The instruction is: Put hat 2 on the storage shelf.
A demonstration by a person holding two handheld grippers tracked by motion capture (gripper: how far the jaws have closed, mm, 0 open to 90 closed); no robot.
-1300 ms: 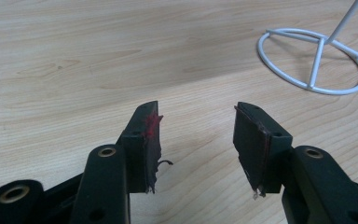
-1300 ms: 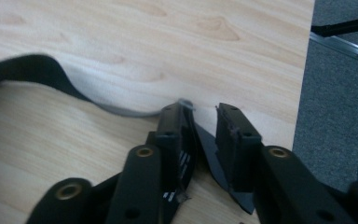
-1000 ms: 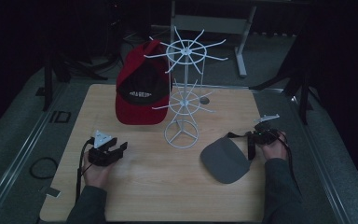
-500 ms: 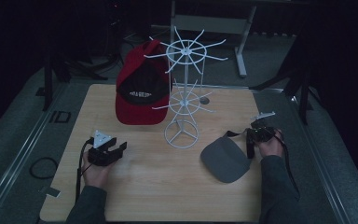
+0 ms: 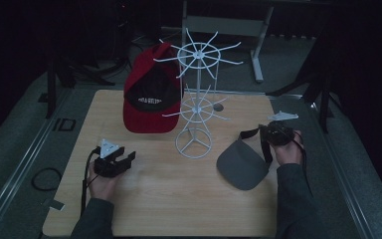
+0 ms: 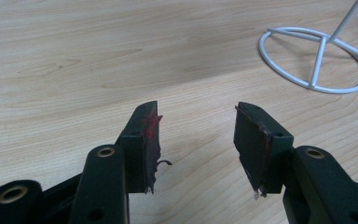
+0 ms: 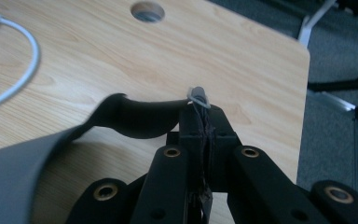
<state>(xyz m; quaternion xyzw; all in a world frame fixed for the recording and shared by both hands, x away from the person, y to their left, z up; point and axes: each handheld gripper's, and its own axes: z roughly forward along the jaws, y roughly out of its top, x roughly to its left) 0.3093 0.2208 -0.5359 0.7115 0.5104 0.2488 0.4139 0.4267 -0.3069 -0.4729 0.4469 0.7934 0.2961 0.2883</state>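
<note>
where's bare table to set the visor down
Widest bare stretch: the near table strip between the left gripper and the visor. The left edge beside the cap is also free. Crowded around the rack base, with the cap beside it.

Wooden table (image 5: 154, 199) on grey floor (image 5: 20, 149); black cable loop (image 5: 46, 178) left of table (coiled); metal frame legs (image 5: 256, 45) behind.
</note>
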